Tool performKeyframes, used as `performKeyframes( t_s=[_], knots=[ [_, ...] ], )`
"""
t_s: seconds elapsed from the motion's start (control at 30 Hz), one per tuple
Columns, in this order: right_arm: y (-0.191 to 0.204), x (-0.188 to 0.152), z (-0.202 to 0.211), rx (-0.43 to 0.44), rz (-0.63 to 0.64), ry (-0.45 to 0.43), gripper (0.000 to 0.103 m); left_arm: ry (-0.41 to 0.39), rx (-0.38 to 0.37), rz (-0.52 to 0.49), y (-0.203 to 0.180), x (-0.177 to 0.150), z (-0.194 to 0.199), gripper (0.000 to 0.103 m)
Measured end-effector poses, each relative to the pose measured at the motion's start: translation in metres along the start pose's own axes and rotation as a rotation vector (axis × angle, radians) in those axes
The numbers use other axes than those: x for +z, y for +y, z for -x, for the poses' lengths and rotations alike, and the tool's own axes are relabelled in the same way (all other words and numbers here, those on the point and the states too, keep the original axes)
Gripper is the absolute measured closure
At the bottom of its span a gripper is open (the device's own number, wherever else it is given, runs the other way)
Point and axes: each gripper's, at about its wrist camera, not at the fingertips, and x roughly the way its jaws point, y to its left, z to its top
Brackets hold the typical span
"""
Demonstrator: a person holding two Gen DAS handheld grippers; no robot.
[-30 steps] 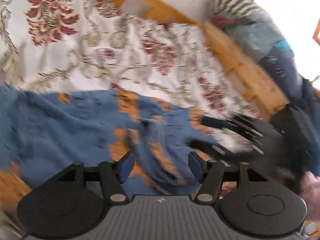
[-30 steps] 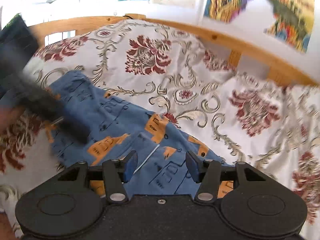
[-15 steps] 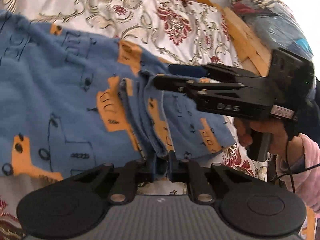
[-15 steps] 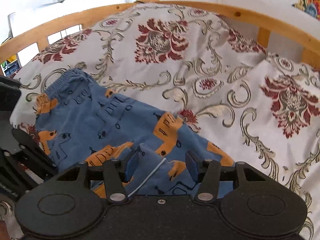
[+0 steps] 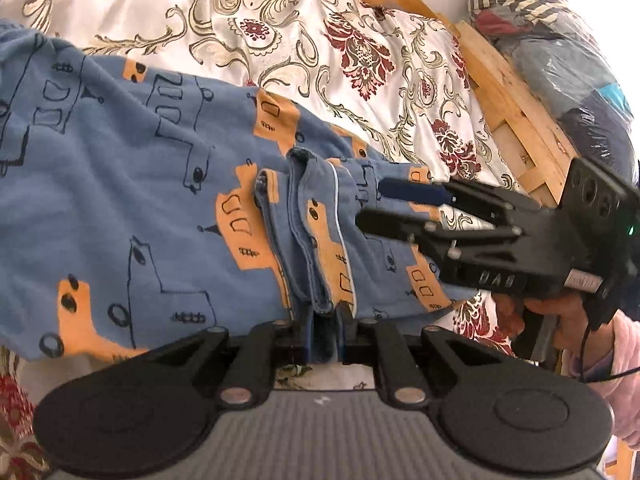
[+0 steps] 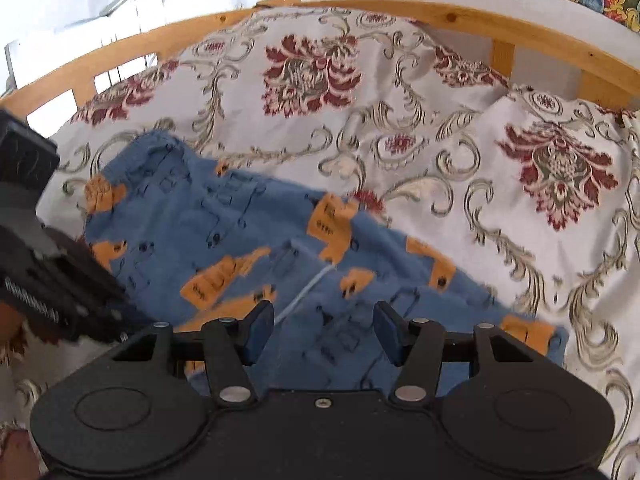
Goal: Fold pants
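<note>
Here my left gripper (image 5: 323, 330) pinches the bunched hem of the pants (image 5: 120, 208), spread across the floral bedspread (image 5: 304, 36), to anchor the fold; my right gripper (image 6: 323, 330) hovers spread above the cloth, ready to grab.

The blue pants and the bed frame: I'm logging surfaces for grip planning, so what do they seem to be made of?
The blue pants look like soft knit cotton jersey, matte: they bunch in limp folds where the left gripper pinches them, with printed orange vehicles. The exact fibre cannot be told. The bed frame looks like light pine with a smooth finish: knots and grain show.
</note>
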Motion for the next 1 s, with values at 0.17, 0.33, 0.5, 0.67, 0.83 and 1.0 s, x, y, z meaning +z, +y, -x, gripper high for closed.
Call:
performKeyframes(
  t_s=[0.17,0.33,0.5,0.67,0.83,1.0],
  knots=[
    [0.009,-0.012,0.012,-0.016,0.008,-0.021,0.043,-0.004,-0.015,0.021,-0.012,-0.012,0.007,0.095],
    [0.01,-0.017,-0.001,-0.009,0.016,0.046,0.038,0.03,0.031,0.054,-0.007,-0.024,-0.004,0.095],
    [0.015,-0.006,-0.002,-0.02,0.014,-0.009,0.037,0.034,0.031,0.077,-0.002,-0.024,-0.004,0.093],
    [0.016,0.002,-0.018,-0.029,0.034,0.034,0.037,0.052,0.044,0.094,-0.003,-0.022,0.011,0.081],
    [0.017,0.031,-0.014,0.007,0.047,-0.047,0.036,-0.153,0.2,0.087,0.003,-0.034,0.079,0.065],
    [0.031,0.073,-0.047,0.131,0.13,-0.062,0.036,-0.316,0.378,0.212,0.026,-0.039,0.115,0.053]
  ],
)
